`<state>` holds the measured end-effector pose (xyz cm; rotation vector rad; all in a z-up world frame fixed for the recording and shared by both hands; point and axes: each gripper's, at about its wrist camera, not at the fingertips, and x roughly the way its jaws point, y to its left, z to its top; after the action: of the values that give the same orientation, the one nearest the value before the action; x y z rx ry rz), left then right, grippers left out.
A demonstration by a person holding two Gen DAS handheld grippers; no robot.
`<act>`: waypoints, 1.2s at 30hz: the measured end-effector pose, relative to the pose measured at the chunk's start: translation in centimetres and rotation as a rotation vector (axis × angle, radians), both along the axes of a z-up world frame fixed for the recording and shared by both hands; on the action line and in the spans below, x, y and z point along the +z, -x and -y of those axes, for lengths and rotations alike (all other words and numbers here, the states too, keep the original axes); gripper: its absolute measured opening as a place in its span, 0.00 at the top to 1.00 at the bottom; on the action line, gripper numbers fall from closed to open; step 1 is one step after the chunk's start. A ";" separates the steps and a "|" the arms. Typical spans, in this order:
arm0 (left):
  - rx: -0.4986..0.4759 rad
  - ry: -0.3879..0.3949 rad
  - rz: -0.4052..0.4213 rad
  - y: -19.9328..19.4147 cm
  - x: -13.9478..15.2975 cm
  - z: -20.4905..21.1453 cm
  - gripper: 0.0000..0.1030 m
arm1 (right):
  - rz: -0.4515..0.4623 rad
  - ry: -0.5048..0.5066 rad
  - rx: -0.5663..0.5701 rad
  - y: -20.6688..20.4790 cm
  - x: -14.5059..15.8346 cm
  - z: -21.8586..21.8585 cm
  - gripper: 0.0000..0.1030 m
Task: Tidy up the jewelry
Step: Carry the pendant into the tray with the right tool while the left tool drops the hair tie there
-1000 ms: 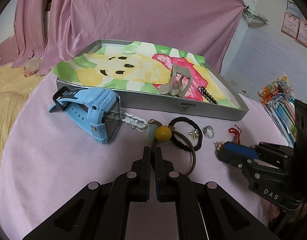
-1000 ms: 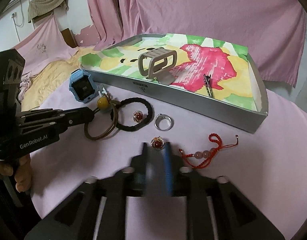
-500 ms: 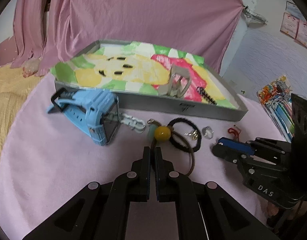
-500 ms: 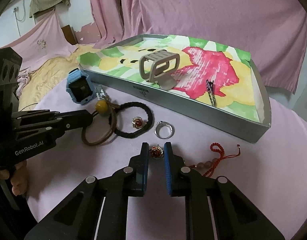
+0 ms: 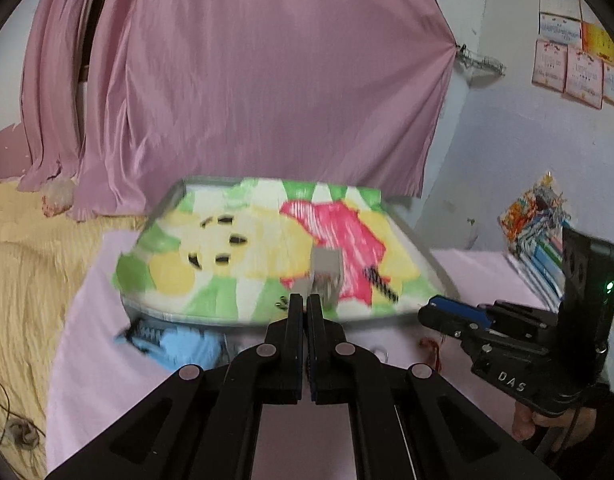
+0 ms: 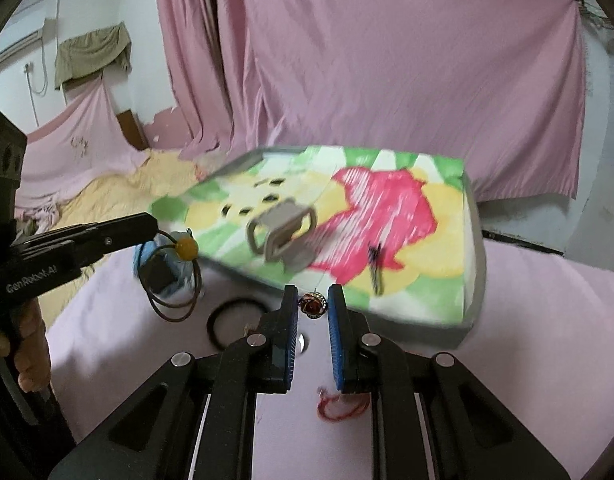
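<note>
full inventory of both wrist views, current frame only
tray: 1, grey with a green, yellow and pink liner, far side of the table
clip stand: 1, beige, in the tray
hair clip: 1, dark, in the tray on the pink patch
red-stone earring: 1, gold and red, between the right fingers
brown hair tie: 1, with yellow bead, hanging from the left gripper
black hair tie: 1, on the table
smartwatch: 1, blue, on the table before the tray
red string bracelet: 1, on the table, partly under the right gripper
ring: 1, silvery, mostly hidden
tablecloth: 1, pink
left gripper: shut
right gripper: on the earring
</note>
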<state>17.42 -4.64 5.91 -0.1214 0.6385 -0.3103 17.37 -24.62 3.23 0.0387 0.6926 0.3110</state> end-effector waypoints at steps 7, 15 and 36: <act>0.042 -0.002 0.030 -3.7 0.9 -0.3 0.98 | 0.004 -0.036 -0.028 -3.2 -0.1 0.0 0.87; 0.048 -0.010 -0.102 -7.9 -3.3 -0.3 0.98 | -0.094 -0.009 -0.021 -6.3 -3.2 -1.4 0.87; 0.117 0.031 -0.040 -3.0 -3.4 -1.1 0.33 | 0.051 -0.034 -0.198 -1.8 -1.1 1.3 0.34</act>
<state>20.45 -3.50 2.55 -0.1941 0.6636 -0.2051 19.15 -25.95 2.18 0.1307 0.6272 0.1329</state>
